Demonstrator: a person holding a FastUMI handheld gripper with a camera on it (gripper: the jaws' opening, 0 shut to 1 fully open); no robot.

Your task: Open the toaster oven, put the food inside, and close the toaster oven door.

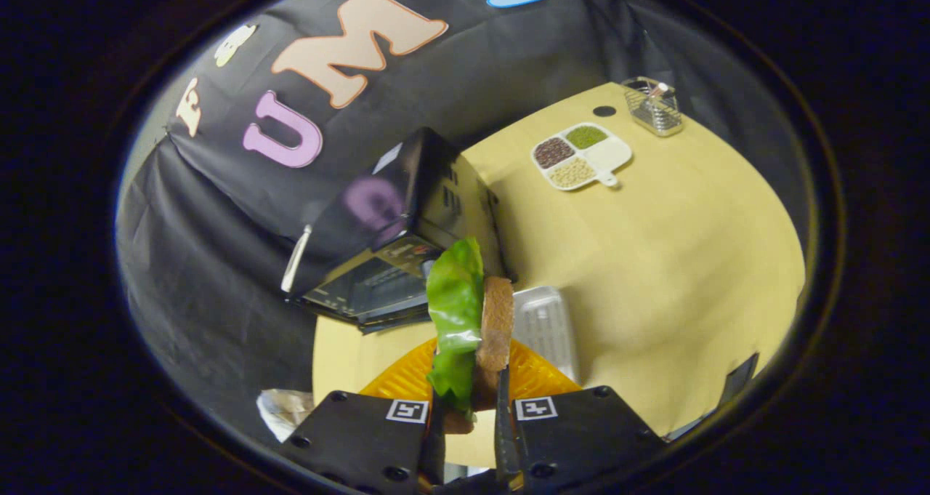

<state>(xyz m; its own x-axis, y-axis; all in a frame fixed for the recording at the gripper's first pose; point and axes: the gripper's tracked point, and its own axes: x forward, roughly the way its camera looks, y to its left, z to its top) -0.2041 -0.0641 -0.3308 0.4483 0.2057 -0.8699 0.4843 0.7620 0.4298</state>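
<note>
Gripper view: black two-finger gripper (465, 415) clamps the green-lettuce brown-bread sandwich (472, 328); the black glass-fronted toaster oven (392, 255) door appears open; insertion and closing remain.

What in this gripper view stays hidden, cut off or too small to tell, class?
- Gripper, shut on the sandwich: the lower end of the food is hidden between the fingers.
- Toaster oven: the inside is dark behind the glass.
- Orange plate: the sandwich and fingers cover part of it.
- Wire basket: contents too small to tell.

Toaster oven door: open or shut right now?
Open: the toaster oven door hangs down ahead of the gripper, shut on the sandwich.
</note>
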